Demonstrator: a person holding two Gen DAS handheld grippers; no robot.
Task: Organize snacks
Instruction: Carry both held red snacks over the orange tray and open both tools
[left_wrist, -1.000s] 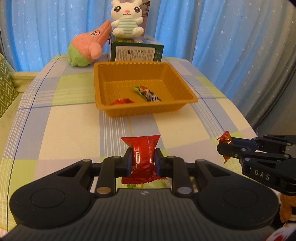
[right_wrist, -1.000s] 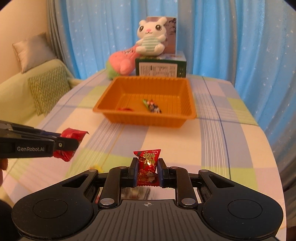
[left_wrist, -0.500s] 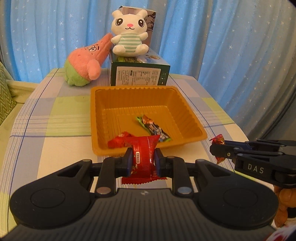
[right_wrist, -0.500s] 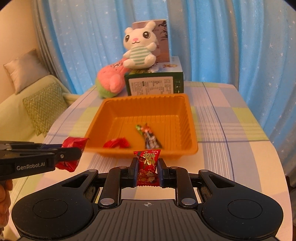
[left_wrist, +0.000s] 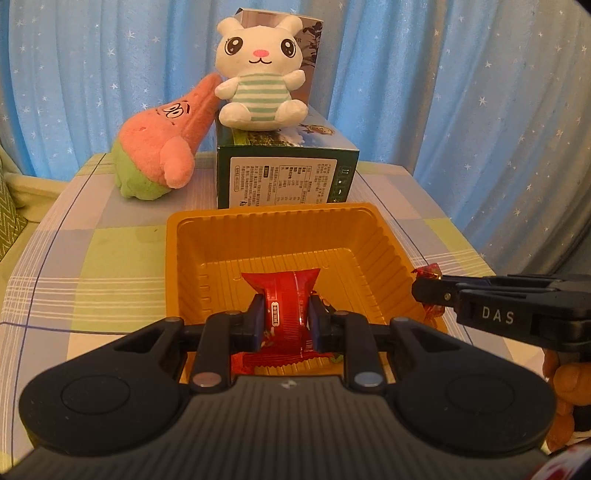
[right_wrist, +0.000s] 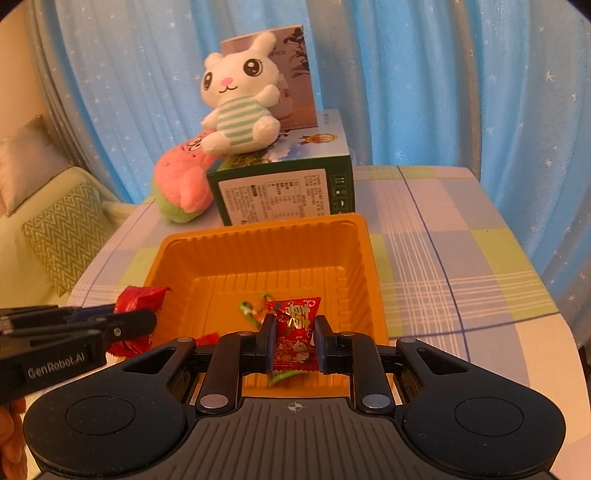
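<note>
Snacks in crinkly wrappers are what we carry with both tools: our left hand-held gripper (left_wrist: 286, 320) is clamped on a red foil snack packet (left_wrist: 285, 295), its blue pads pressing the packet's two sides, and our right hand-held gripper (right_wrist: 294, 341) is clamped on a smaller red sweet wrapper with gold lettering (right_wrist: 295, 332). Both packets hang above the near part of a square orange plastic tray with ribbed walls (left_wrist: 280, 236), which stands on the counter (left_wrist: 110, 258) covered in a pastel checked cloth of green, lilac and cream. From the left wrist view we see the right tool's black fingers reaching in from the right edge, level with the tray's right rim, with a bit of red and gold wrapper at their tips. From the right wrist view the left tool comes in from the left edge, its red packet just beside the tray's left rim. On the tray floor lies a green wrapped sweet (right_wrist: 246, 309), partly hidden behind our fingers, and a scrap of red wrapper (right_wrist: 207, 338) near the front left corner. Just behind the tray stands a dark green cardboard box with a printed label (left_wrist: 284, 173); a white plush rabbit in a striped shirt (left_wrist: 258, 74) sits on top of it, and a pink and green plush star (left_wrist: 162, 151) leans against its left side. Blue star-dotted curtains (left_wrist: 443, 92) hang behind.
</note>
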